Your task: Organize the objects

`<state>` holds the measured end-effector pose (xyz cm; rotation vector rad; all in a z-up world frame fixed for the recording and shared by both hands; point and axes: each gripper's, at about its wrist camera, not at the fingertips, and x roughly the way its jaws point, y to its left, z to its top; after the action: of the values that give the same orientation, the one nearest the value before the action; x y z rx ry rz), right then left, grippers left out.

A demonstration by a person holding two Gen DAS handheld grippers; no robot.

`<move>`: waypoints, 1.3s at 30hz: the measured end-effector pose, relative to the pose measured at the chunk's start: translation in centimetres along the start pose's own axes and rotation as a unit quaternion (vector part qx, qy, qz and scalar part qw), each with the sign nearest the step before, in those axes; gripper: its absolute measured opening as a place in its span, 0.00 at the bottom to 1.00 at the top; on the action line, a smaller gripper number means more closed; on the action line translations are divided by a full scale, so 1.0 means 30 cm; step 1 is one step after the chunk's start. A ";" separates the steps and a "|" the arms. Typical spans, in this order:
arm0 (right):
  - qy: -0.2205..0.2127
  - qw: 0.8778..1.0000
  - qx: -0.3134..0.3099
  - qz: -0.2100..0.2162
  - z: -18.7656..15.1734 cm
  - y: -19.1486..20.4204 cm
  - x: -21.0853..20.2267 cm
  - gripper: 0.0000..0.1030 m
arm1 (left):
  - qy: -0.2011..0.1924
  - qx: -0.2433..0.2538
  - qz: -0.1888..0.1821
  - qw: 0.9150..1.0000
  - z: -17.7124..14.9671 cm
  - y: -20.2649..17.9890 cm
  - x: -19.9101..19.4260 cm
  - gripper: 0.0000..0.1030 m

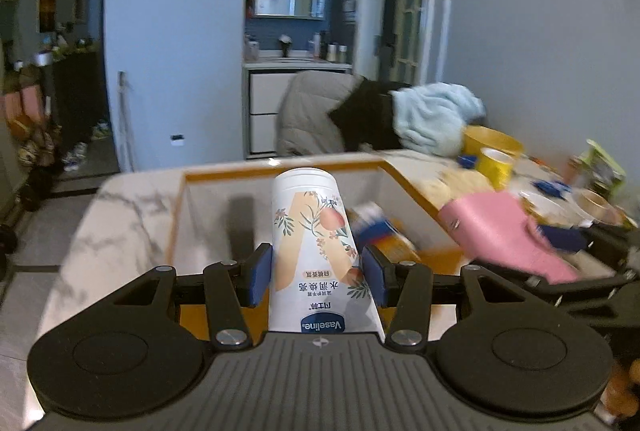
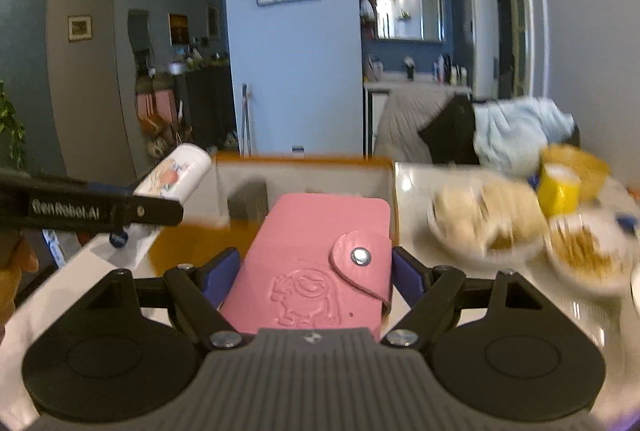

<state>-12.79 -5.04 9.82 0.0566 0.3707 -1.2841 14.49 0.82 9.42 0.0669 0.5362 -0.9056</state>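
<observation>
My left gripper (image 1: pixel 318 273) is shut on a white Vaseline tube (image 1: pixel 310 231) with a peach pattern, its cap end pointing away over an orange-rimmed box (image 1: pixel 280 173). My right gripper (image 2: pixel 316 277) is shut on a pink snap wallet (image 2: pixel 316 263) with an embossed cartoon figure. The wallet (image 1: pixel 504 235) also shows at the right of the left wrist view, above the box's right side. In the right wrist view the tube (image 2: pixel 176 177) and the left gripper's black finger (image 2: pixel 92 209) are at the left. Some blue and orange items (image 1: pixel 384 231) lie inside the box.
The box sits on a white marble table (image 1: pixel 120 207). To its right stand plates of food (image 2: pixel 488 219), a yellow cup (image 2: pixel 560 187) and a yellow bowl (image 1: pixel 492 141). Clothes (image 1: pixel 400 115) hang over a chair behind. A wall and a vanity are beyond.
</observation>
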 end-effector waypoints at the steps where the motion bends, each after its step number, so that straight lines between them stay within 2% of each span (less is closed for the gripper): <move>1: 0.000 1.000 0.002 0.003 0.046 -0.003 0.048 0.79 | 0.003 -0.005 0.004 1.000 0.025 0.016 0.034 0.55; 5: 0.019 0.999 0.032 0.026 0.168 -0.031 0.250 0.79 | 0.029 -0.027 0.028 0.999 0.097 0.089 0.196 0.55; 7: 0.040 0.998 0.046 0.034 0.203 -0.040 0.359 0.79 | 0.048 -0.039 0.043 0.997 0.107 0.121 0.278 0.55; 10: 0.073 0.995 0.051 0.036 0.219 -0.043 0.495 0.79 | 0.079 -0.049 0.046 0.995 0.103 0.161 0.366 0.52; 11: 0.087 0.994 0.046 0.036 0.219 -0.040 0.537 0.79 | 0.083 -0.046 0.050 0.994 0.099 0.168 0.383 0.27; 12: 0.096 0.994 0.040 0.034 0.216 -0.036 0.568 0.79 | 0.099 -0.039 0.052 0.993 0.096 0.172 0.409 0.21; 20: 0.171 0.985 -0.014 0.022 0.151 -0.006 0.724 0.79 | 0.143 -0.052 0.034 0.988 0.063 0.200 0.484 0.23; 22: 0.176 0.983 -0.039 0.016 0.140 0.013 0.739 0.79 | 0.152 -0.062 0.024 0.986 0.056 0.202 0.493 0.23; 26: 0.180 0.982 -0.062 0.012 0.133 0.041 0.747 0.79 | 0.147 -0.051 0.033 0.987 0.051 0.193 0.492 0.22; 39: 0.186 0.979 -0.080 -0.002 0.123 0.024 0.761 0.81 | 0.138 -0.040 0.041 0.989 0.043 0.182 0.487 0.23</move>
<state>-5.94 -26.84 6.30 0.1606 0.7943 -1.2434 26.42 -6.79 2.77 0.1420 0.8203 -0.7975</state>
